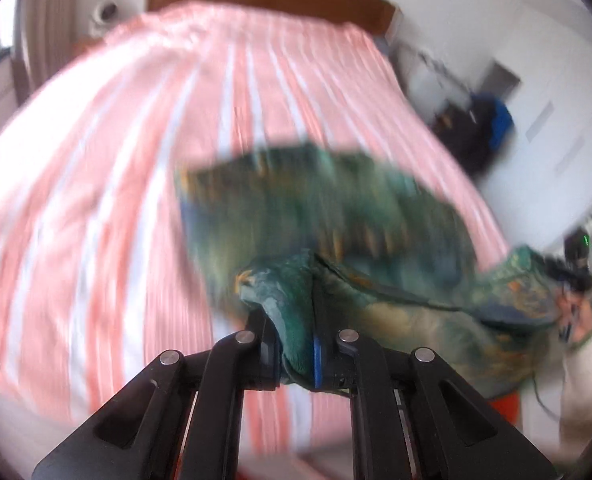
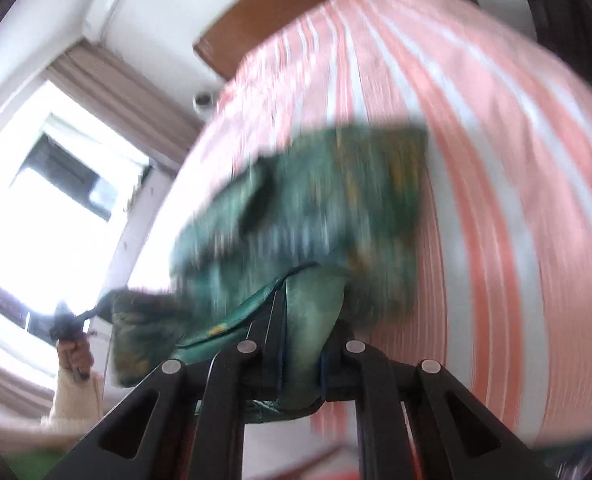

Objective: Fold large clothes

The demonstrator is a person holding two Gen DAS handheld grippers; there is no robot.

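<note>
garment (image 1: 319, 208) green patterned, near edge lifted off striped bed (image 1: 96, 200), far part draped on it, likely raised to carry the fold over | left claw (image 1: 292, 344) clamped on one near corner | right claw (image 2: 299, 344) clamped on the other | both views blurred

No text, label, brand, number or sign can be read anywhere.
</note>
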